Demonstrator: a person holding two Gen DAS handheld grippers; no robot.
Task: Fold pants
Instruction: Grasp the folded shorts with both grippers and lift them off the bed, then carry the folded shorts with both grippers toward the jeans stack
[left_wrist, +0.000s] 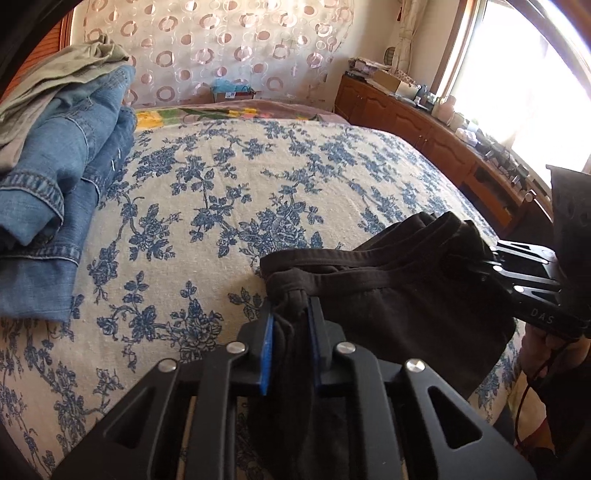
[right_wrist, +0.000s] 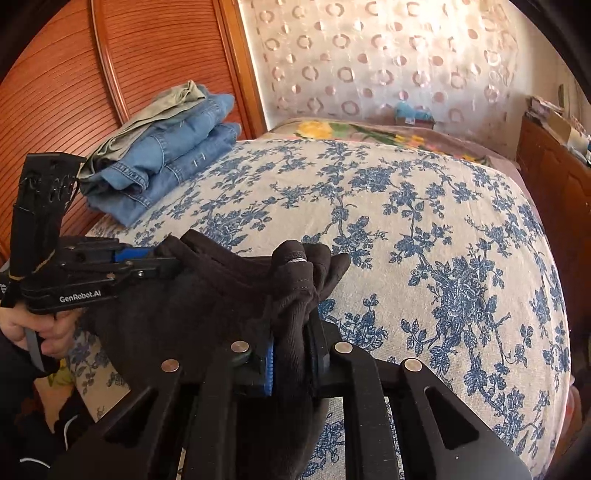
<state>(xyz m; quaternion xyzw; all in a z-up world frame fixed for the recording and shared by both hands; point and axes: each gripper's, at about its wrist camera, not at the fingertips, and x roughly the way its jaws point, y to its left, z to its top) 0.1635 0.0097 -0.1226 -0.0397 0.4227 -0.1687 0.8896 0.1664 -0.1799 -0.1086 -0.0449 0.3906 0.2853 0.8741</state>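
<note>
- Across the bed (left_wrist: 229, 177), the floral cover lies bare between the stacked jeans (left_wrist: 66, 155) and the wooden cabinet (left_wrist: 424, 125).
- Near its front edge, the dark pants (left_wrist: 406, 273) hang bunched between both grippers.
- Left gripper (left_wrist: 291, 332) and right gripper (right_wrist: 291, 354) each pinch a waistband corner tightly.

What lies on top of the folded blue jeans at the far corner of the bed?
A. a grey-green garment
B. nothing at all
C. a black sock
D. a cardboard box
A: a crumpled grey-green garment rests on the stack of folded blue jeans, which lies on the flowered bed cover.
</note>
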